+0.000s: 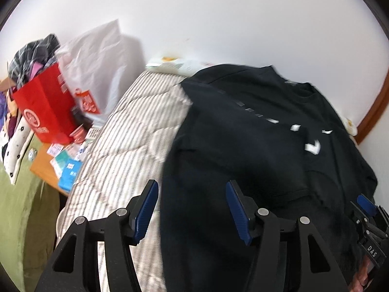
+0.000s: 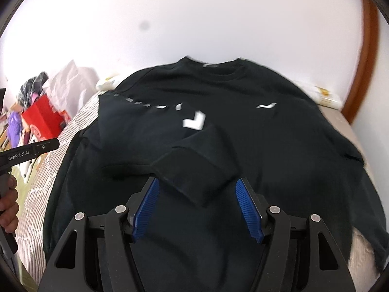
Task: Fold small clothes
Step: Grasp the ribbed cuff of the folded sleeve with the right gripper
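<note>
A black sweatshirt (image 1: 255, 146) with white marks on its chest lies spread face up on the striped bedding (image 1: 126, 133). My left gripper (image 1: 192, 194) hangs open over the sweatshirt's left edge, nothing between its blue pads. In the right wrist view the sweatshirt (image 2: 255, 141) fills the middle, and a sleeve is folded across the body with its cuff (image 2: 194, 170) pointing at me. My right gripper (image 2: 197, 194) is open, the cuff lying just ahead of its tips, untouched by the pads. A hand (image 2: 7, 206) holds the left gripper's body at the left edge.
Left of the bed stand a red paper bag (image 1: 46, 109) stuffed with clothes, a white plastic bag (image 1: 97, 60) and a wooden surface (image 1: 43, 168) with small packets. A green cover (image 1: 24, 219) lies lower left. The white wall and a brown wooden frame (image 1: 374, 112) bound the far side.
</note>
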### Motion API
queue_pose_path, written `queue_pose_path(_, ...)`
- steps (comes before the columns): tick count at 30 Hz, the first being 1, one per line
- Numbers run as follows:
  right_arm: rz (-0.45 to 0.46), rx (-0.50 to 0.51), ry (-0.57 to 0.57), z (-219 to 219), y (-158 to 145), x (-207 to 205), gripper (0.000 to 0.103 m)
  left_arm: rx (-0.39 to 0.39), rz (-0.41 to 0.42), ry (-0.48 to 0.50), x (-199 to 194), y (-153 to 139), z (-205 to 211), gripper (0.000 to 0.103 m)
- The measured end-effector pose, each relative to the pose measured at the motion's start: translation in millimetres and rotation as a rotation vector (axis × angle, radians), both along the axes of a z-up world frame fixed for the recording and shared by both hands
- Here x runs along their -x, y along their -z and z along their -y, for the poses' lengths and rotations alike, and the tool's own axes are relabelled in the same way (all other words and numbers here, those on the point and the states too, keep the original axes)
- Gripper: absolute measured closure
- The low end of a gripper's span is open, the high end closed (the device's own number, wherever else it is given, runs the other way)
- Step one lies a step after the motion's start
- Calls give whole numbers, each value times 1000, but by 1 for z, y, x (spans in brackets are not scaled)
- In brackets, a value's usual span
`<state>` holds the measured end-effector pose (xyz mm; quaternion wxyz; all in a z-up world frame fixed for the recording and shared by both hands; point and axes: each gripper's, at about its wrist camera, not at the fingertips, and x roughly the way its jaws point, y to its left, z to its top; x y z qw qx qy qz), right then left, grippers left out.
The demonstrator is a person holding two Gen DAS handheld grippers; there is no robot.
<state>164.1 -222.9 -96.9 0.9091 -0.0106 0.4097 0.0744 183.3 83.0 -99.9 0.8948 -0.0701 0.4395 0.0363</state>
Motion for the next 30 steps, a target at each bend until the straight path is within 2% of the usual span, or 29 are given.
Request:
queue_pose_path(6,-56,34,-47,-32,33,-27,37,1,-53,-15,-2,27,-23,47)
queue_pose_path(11,-90,93,-39,-44,58,-47,38,-4,-89,15,-7,46,-20,47)
queue_pose_path(12,-93,96,-36,-43,62,-51,40,-4,-94,17,-8,49,-20,47)
queue_pose_path(14,-91,94,-25,-39,64,-56,52,-2,-106,25,-13,54,-17,47)
queue_pose_path(15,-89,92,-25,-37,64,-59,63,-1,-110,31,-15,55,-15,47)
queue_pose_path(16,-86,88,-32,-35,63,-60,76,-4,-111,34,-18,56,-13,47)
queue_pose_path(19,-76,43,-77,-26,54,-62,91,-10,-108,35,-24,57,-8,47)
queue_pose_path(22,-35,13,-87,-12,38,-62,95,-14,-106,27,-29,59,-6,47)
queue_pose_path(27,31,-48,-58,22,6,-66,95,-17,-108,8,-34,62,-7,47)
queue_pose_path(30,26,-89,-54,44,-2,-70,95,-21,-108,2,-35,62,-7,47)
